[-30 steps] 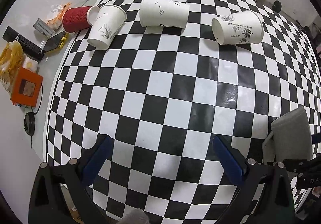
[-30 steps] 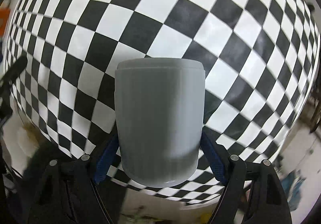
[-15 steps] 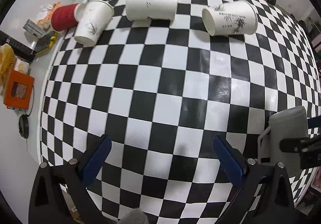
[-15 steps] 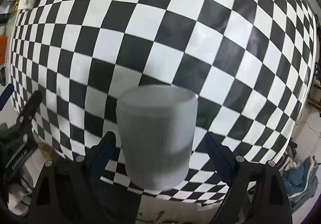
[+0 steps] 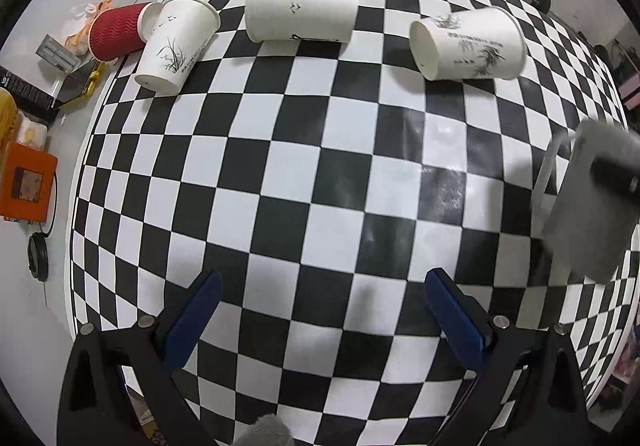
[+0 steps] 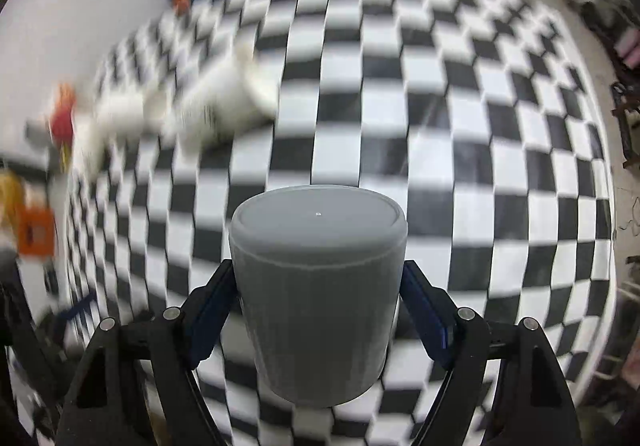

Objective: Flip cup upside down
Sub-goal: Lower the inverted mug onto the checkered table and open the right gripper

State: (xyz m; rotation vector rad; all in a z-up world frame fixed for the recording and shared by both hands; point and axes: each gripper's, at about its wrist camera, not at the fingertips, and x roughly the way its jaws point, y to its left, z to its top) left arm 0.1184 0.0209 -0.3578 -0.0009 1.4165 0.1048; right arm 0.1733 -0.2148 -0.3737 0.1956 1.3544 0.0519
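A grey cup (image 6: 318,286) sits between the blue pads of my right gripper (image 6: 320,310), which is shut on its sides. Its flat base faces away from the camera. The cup is above the checkered table (image 6: 480,166), tilted. The right wrist view is blurred by motion. The same grey cup (image 5: 592,202) shows at the right edge of the left wrist view, tilted, with a handle on its left side. My left gripper (image 5: 320,310) is open and empty over the table's near part.
Three white paper cups (image 5: 176,44) (image 5: 300,14) (image 5: 468,42) lie on their sides at the far side of the table, with a red cup (image 5: 116,30) beside them. An orange box (image 5: 26,182) and small clutter lie to the left of the checkered cloth.
My right gripper closed on the grey cup again and swung it up fast, so its base now points away. In the left wrist view the cup rose and tilted. The left gripper shifted slightly.
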